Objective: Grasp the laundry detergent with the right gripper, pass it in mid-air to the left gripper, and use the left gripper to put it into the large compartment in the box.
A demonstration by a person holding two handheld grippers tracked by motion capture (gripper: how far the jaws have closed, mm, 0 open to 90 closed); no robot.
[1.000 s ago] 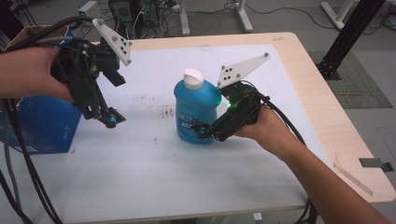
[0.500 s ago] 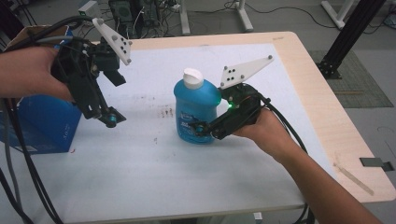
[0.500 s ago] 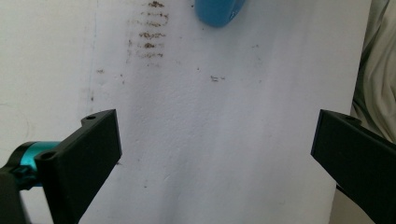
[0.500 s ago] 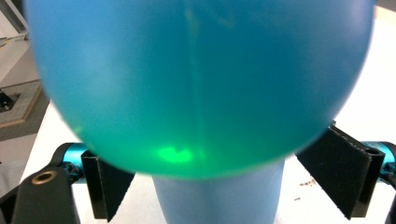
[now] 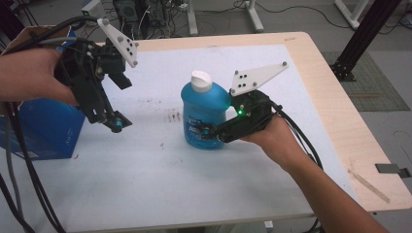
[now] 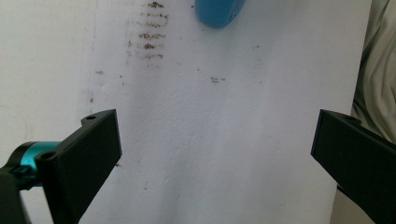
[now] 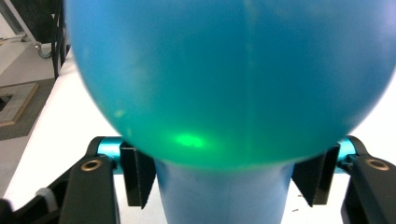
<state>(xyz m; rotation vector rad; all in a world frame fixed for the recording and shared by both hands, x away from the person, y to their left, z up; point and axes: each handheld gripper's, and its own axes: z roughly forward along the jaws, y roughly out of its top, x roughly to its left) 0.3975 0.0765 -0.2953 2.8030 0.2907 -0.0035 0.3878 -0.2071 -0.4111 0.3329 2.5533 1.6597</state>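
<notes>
The blue bottle (image 5: 204,114) stands upright near the middle of the white mat (image 5: 204,194). The right gripper (image 5: 214,132), at its four o'clock, has just been closing its jaws around the lower body; whether the pads press cannot be told. The left gripper (image 5: 112,124), at nine o'clock, hangs wide apart, holding nothing.

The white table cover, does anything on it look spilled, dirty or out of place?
Yes: a patch of dark brown smudges stains the white table cover just left of the upright blue bottle. No spilled liquid is visible.
</notes>
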